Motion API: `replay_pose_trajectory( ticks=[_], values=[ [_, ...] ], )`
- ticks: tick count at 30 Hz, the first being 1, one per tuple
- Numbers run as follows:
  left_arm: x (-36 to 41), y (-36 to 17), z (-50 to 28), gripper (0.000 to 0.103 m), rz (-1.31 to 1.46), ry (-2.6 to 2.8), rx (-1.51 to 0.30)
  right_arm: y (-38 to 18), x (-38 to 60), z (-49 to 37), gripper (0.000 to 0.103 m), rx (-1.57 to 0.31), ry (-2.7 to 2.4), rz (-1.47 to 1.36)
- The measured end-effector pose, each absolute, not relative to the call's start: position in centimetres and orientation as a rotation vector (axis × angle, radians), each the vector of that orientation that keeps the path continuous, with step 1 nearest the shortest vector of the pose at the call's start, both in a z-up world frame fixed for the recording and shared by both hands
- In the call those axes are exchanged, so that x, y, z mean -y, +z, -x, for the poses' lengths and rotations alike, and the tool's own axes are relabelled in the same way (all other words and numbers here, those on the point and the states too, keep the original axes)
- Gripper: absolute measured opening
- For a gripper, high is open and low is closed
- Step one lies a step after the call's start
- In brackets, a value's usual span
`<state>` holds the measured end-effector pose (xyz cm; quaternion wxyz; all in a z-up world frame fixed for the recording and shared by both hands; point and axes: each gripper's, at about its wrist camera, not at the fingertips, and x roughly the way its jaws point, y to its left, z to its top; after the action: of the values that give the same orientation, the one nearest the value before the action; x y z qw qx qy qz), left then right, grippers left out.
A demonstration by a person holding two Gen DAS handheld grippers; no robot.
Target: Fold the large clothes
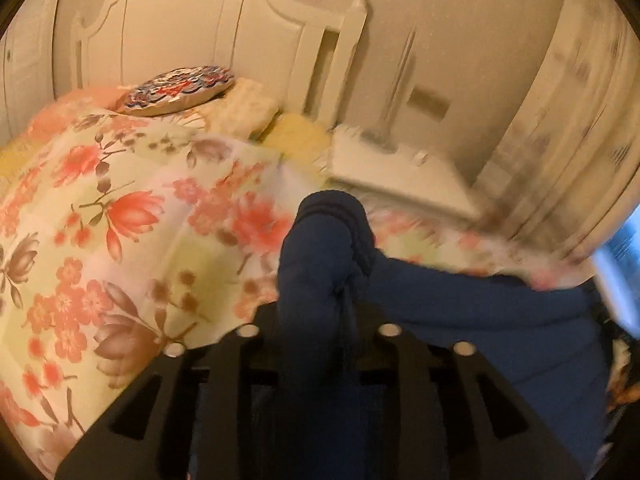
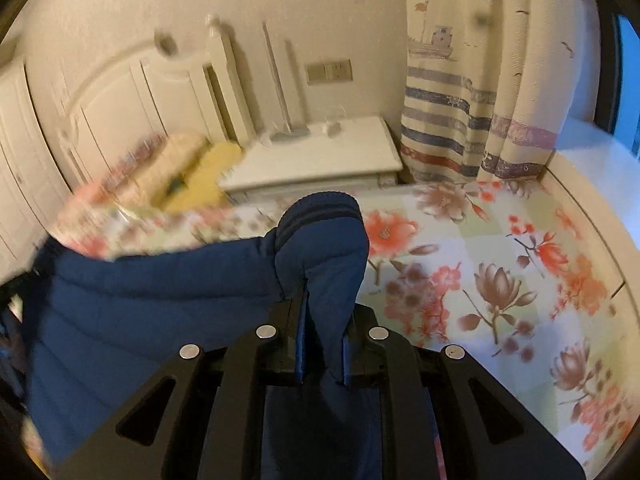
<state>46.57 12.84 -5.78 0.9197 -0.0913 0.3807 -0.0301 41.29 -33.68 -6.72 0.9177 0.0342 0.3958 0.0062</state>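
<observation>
Quilted navy jacket (image 2: 132,300), ribbed cuffs (image 1: 332,204)

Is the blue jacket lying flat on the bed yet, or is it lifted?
Lifted, as far as shows. Left gripper and right gripper each clamp a bunched part of the blue jacket, which spans between them above the floral bedspread.

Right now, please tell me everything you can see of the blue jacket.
The blue jacket is dark navy, padded, with horizontal quilted seams and ribbed knit edges. It looks soft and thick. Each tool grips a bunched end: the left tool and the right tool are both shut on it. The middle part stretches between them above the floral bedcover.
</observation>
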Motion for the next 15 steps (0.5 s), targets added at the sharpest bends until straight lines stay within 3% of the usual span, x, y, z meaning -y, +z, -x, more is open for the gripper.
replay_pose_trajectory(
  ticks=[2, 4, 6, 8, 11, 15],
  values=[
    [-13.0, -9.0, -48.0, 0.055, 0.204, -0.047, -0.925, -8.7, 33.9, -41.8, 0.025, -0.875, -0.004, -0.099],
    [-14.1, -9.1, -47.9, 0.062, 0.266, -0.040, -0.920, -8.3, 34.5, -41.4, 0.034, -0.865, 0.002, -0.130],
    [-15.7, -7.8, -46.6, 0.076, 0.316, -0.031, -0.865, -7.7, 35.2, -40.5, 0.063, -0.886, 0.029, -0.163],
    [-17.7, -5.9, -43.9, 0.081, 0.337, -0.081, -0.804, -5.8, 36.6, -37.4, 0.077, -0.849, 0.095, -0.212],
    [-20.3, -4.0, -37.7, 0.095, 0.330, -0.172, -0.730, -4.3, 38.6, -30.9, 0.083, -0.766, 0.187, -0.210],
    [-22.9, -4.8, -29.3, 0.097, 0.300, -0.256, -0.726, -6.0, 40.2, -23.6, 0.083, -0.776, 0.296, -0.243]
  ],
)
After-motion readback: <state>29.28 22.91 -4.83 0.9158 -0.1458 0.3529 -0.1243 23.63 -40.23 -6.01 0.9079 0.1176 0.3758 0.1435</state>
